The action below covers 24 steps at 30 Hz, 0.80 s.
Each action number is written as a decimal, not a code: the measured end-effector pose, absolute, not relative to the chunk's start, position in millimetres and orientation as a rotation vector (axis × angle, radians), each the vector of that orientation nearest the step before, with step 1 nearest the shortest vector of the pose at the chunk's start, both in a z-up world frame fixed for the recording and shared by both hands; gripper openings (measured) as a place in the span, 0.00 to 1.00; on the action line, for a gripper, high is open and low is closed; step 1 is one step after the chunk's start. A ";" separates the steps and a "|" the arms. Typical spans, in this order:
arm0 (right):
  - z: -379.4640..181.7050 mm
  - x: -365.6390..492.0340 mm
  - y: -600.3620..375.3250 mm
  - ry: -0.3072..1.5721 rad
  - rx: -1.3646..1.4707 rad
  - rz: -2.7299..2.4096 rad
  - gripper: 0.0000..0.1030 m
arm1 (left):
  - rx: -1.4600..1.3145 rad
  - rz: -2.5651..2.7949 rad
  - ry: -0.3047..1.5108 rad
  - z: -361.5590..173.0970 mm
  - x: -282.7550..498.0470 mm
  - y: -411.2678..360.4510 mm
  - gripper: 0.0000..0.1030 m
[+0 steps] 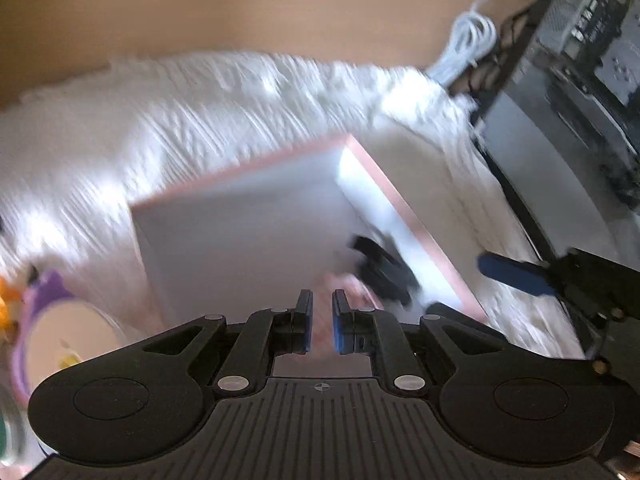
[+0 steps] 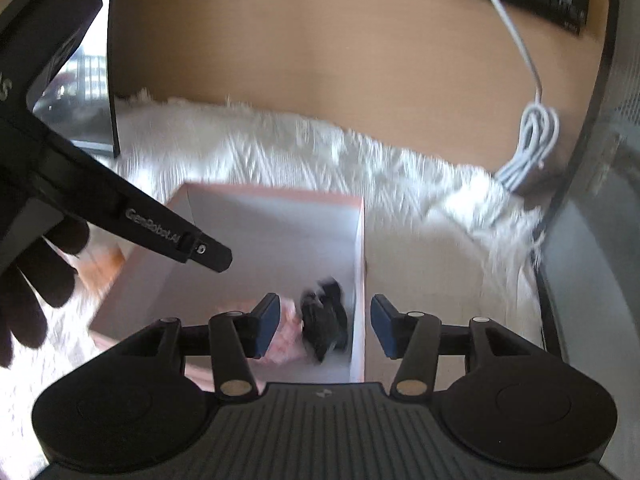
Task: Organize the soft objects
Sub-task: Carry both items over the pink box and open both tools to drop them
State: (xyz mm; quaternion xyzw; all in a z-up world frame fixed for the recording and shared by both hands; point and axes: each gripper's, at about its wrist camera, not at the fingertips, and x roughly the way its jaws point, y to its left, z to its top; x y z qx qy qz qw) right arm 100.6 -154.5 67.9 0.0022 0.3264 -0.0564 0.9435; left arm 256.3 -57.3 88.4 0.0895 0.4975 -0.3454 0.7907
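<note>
A white box with a pink rim (image 1: 372, 160) (image 2: 280, 192) stands on a white furry rug (image 1: 160, 120) (image 2: 280, 148). A black soft item (image 1: 380, 272) (image 2: 324, 316) lies blurred inside it, beside a pink soft item (image 1: 348, 284) (image 2: 286, 340). My left gripper (image 1: 322, 304) hangs over the box, its jaws a narrow gap apart with nothing pinched. My right gripper (image 2: 325, 312) is open above the black item, its fingers straddling the box's right wall. Its blue pad (image 1: 516, 276) shows at the right of the left wrist view. The left gripper's finger (image 2: 208, 254) reaches in from the left.
A gloved hand (image 2: 32, 300) is at the left edge. A purple-rimmed round object (image 1: 40, 320) and something orange (image 1: 6, 304) lie left of the box. A coiled white cable (image 1: 472, 40) (image 2: 532, 144) rests by the tan wall (image 2: 320, 60). A black frame (image 2: 576, 160) borders the rug on the right.
</note>
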 end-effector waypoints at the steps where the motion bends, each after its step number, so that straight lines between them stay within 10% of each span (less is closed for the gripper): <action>1: 65.4 99.9 -155.2 0.672 0.005 -0.115 0.49 | 0.184 -0.757 1.084 87.5 254.8 -56.1 0.12; 24: 85.9 81.4 -97.2 0.551 -0.019 0.026 0.53 | -0.030 -0.519 0.520 135.1 146.6 111.7 0.12</action>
